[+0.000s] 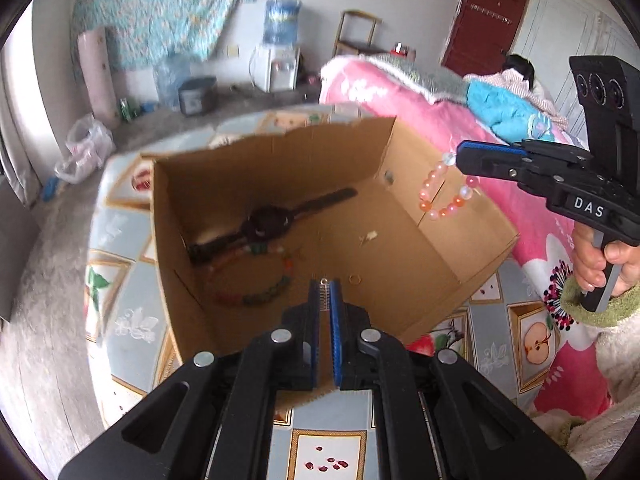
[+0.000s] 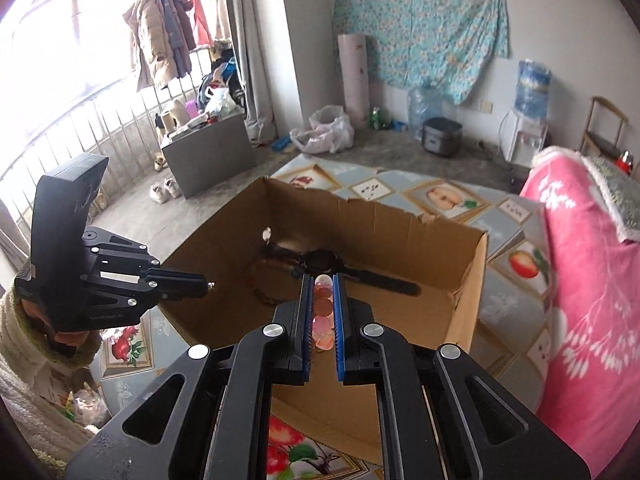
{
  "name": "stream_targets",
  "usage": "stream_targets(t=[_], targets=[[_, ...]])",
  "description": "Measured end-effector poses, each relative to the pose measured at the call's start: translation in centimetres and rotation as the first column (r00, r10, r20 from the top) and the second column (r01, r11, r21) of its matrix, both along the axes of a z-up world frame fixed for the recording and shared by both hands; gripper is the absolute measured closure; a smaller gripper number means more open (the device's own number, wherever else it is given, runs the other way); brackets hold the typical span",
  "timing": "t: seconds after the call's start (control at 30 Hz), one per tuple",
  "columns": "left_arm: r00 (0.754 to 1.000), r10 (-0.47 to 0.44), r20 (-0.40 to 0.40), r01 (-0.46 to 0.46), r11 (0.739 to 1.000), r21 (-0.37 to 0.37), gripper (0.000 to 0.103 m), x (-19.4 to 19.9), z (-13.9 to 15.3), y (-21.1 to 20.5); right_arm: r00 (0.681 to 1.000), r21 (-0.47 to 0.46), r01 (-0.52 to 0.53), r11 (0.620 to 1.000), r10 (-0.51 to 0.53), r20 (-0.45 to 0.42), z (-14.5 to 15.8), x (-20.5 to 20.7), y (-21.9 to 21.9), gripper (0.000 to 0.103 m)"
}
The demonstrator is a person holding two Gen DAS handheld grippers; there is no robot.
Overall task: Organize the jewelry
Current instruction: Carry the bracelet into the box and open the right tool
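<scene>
An open cardboard box (image 1: 448, 240) (image 2: 468, 280) stands on a patterned tablecloth. Inside lie a black wristwatch (image 1: 266, 222) (image 2: 322, 262), a dark bead necklace (image 1: 256, 298) and a small gold ring (image 1: 354, 279). My left gripper (image 1: 325, 285) is shut on a small silver spring-like piece (image 1: 324, 294) above the box's near part; it shows at the left in the right wrist view (image 2: 208, 286). My right gripper (image 2: 322, 280) is shut on a pink and orange bead bracelet (image 1: 444, 196) (image 2: 323, 320), which hangs above the box's right wall.
A pink blanket (image 1: 420, 104) (image 2: 580, 300) covers the bed right of the table. The tablecloth (image 1: 120, 248) shows fruit pictures. A water dispenser (image 1: 278, 48), a rice cooker (image 2: 442, 136) and a plastic bag (image 2: 324, 130) stand on the floor beyond.
</scene>
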State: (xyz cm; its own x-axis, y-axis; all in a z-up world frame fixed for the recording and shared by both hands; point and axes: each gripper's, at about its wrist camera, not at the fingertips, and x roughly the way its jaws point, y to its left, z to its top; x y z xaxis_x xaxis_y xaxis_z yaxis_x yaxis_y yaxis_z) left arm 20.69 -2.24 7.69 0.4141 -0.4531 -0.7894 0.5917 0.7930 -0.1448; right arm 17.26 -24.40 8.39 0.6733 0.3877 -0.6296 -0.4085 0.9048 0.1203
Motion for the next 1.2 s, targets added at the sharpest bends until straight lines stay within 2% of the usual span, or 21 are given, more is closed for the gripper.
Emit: stream_targets(t=[0.2,0.27,0.3,0.4,0.53,0.67,0.73,0.8,0.83,0.9,0.93,1.0,1.03,1.13,1.2], targets=[[0.996,-0.021,-0.084,0.025,0.998,0.048,0.098,1.1,-2.1,-0.9,0.99,0.016,-0.045,0.999,0.047,-0.131,-1.7,1.6,-0.1,0.096],[0.994,-0.023,-0.105,0.027,0.999,0.041,0.092,1.2,-2.2,-0.7,0.985,0.017,-0.053,0.998,0.055,-0.163,-1.9,1.7,-0.3,0.096],[0.994,-0.02,-0.108,0.023,0.999,0.027,0.086,1.1,-2.3,-0.5,0.983,0.018,-0.057,0.998,0.059,-0.174,-2.0,1.7,-0.3,0.096],[0.998,0.01,-0.07,-0.009,1.0,0.004,0.083,0.7,-1.8,0.4,0.975,0.02,-0.057,0.998,0.06,-0.215,-2.3,2.2,-0.5,0.096],[0.994,0.107,-0.008,-0.107,0.99,-0.096,0.08,-0.1,0.2,3.0,0.953,0.052,-0.068,0.996,0.08,-0.292,-3.3,2.8,-0.5,0.096],[0.962,0.268,0.046,-0.254,0.948,-0.193,0.064,-0.8,1.8,6.9,0.95,-0.005,-0.035,0.999,0.032,-0.31,-3.7,2.6,-0.7,0.091],[0.946,0.323,0.035,-0.305,0.921,-0.244,0.051,-0.9,1.8,8.5,0.957,-0.037,-0.003,0.999,-0.008,-0.291,-3.5,2.2,-1.2,0.085],[0.935,0.356,-0.007,-0.342,0.891,-0.299,0.046,-0.8,1.4,9.9,0.962,-0.043,0.035,0.998,-0.045,-0.271,-3.1,1.8,-2.0,0.083],[0.931,0.363,-0.042,-0.356,0.877,-0.323,0.044,-0.7,0.9,10.5,0.964,-0.043,0.061,0.997,-0.07,-0.258,-2.9,1.4,-2.5,0.082],[0.926,0.362,-0.108,-0.377,0.86,-0.344,0.042,-0.5,-0.2,11.1,0.966,-0.061,0.128,0.99,-0.139,-0.216,-2.4,0.4,-3.7,0.073],[0.923,0.362,-0.131,-0.384,0.855,-0.348,0.041,-0.4,-0.5,11.2,0.966,-0.07,0.16,0.985,-0.171,-0.194,-2.2,0.0,-4.2,0.062],[0.918,0.35,-0.188,-0.396,0.838,-0.374,0.039,-0.5,-1.5,11.3,0.964,-0.052,0.209,0.977,-0.215,-0.157,-1.8,-1.2,-5.3,0.056],[0.915,0.342,-0.215,-0.401,0.828,-0.391,0.039,-0.6,-2.0,11.3,0.953,-0.052,0.266,0.963,-0.271,-0.137,-1.8,-1.9,-6.2,0.049],[0.909,0.318,-0.27,-0.409,0.805,-0.43,0.037,-0.9,-3.1,10.6,0.923,-0.032,0.371,0.928,-0.372,-0.103,-1.8,-3.2,-8.0,0.046],[0.906,0.298,-0.3,-0.409,0.798,-0.443,0.036,-0.9,-3.8,10.3,0.912,0.043,0.392,0.919,-0.382,-0.15,-2.5,-3.6,-9.3,0.044]])
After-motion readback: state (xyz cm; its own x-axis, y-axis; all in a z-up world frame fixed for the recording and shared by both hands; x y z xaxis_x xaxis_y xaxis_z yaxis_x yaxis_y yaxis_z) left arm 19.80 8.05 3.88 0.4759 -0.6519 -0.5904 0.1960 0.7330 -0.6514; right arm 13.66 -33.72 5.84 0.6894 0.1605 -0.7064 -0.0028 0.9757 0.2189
